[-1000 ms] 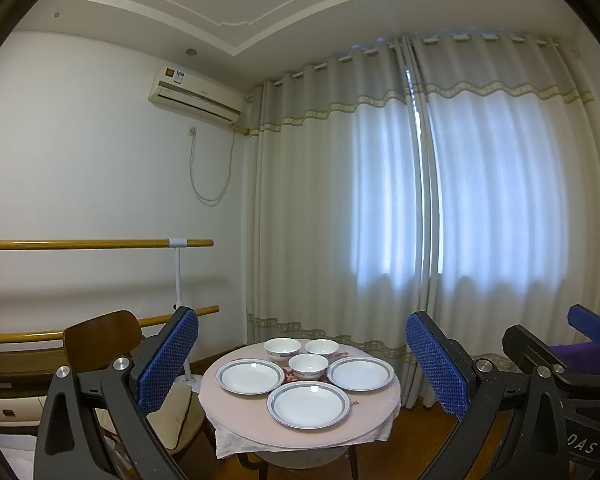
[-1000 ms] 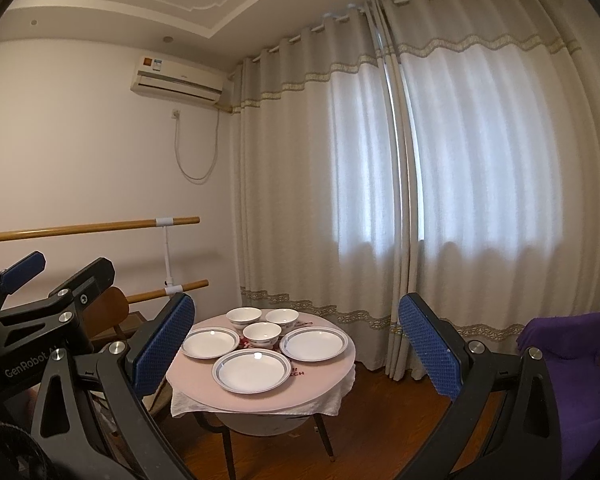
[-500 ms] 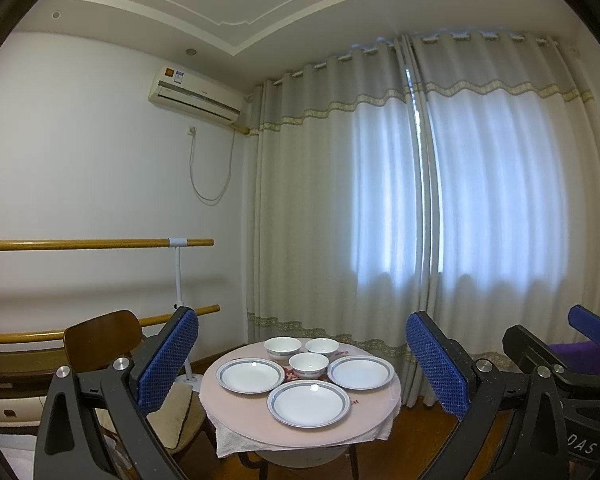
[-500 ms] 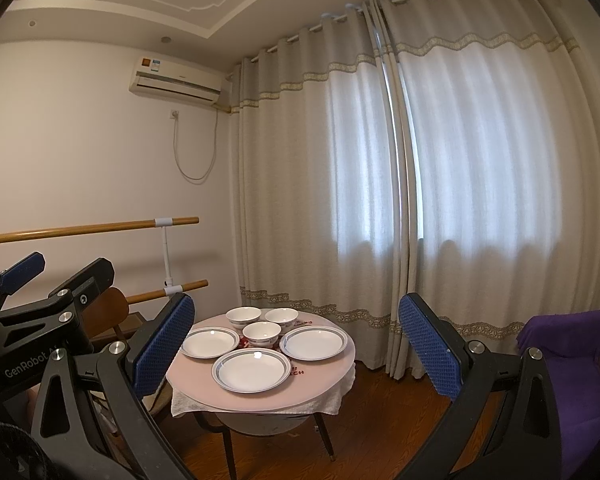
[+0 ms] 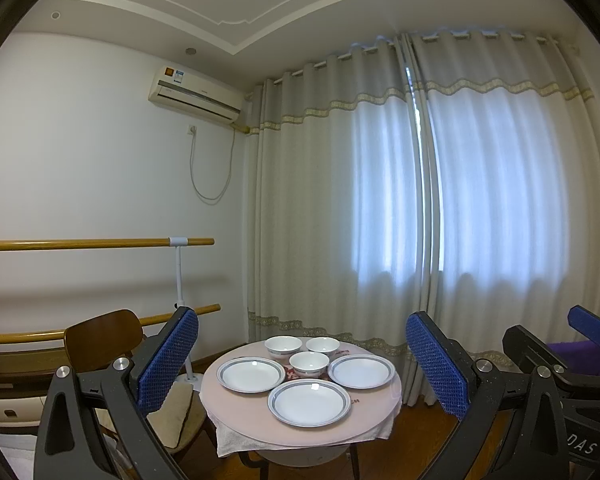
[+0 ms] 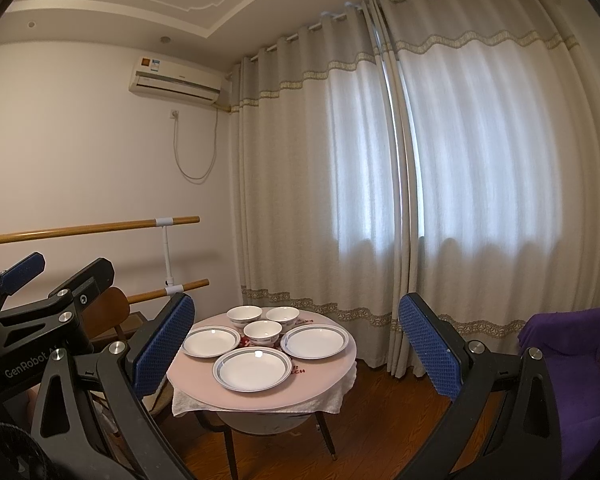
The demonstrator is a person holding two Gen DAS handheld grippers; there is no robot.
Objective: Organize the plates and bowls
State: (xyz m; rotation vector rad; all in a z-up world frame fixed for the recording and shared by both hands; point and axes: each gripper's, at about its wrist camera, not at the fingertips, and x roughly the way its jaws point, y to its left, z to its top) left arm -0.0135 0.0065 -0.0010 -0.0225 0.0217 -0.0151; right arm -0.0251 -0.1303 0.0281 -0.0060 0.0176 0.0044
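Three white plates with blue-grey rims and three small white bowls are sitting on a round worktop [image 5: 236, 412] covered with a pink cloth. The near plate [image 5: 309, 402] is lying at the front edge, the left plate [image 5: 250, 374] and the right plate [image 5: 361, 371] are lying behind it on either side, and none of the three is overlapping another. The centre bowl [image 5: 309, 362] is standing upright between the left and right plates, just behind the near plate. The back-left bowl [image 5: 283, 346] and the back-right bowl [image 5: 323, 346] are standing side by side behind it, near the far edge. The left gripper [image 5: 300, 364] is hovering well apart from the worktop with its blue-padded fingers [image 5: 168, 362] spread wide and holding nothing. The right gripper [image 6: 296, 348] is likewise hovering at a distance, its jaws standing wide apart and empty; it is positioned just beside the left gripper, whose black frame is showing at the left of the right wrist view. A brown wooden chair [image 5: 100, 336] is standing to the left of the worktop. Two wooden rails [image 5: 80, 244] are running along the white wall behind it. Long pale curtains [image 5: 380, 200] are hanging behind the worktop, an air conditioner [image 5: 196, 95] is mounted high on the wall, and a purple-covered seat [image 6: 572, 360] is standing at the right.
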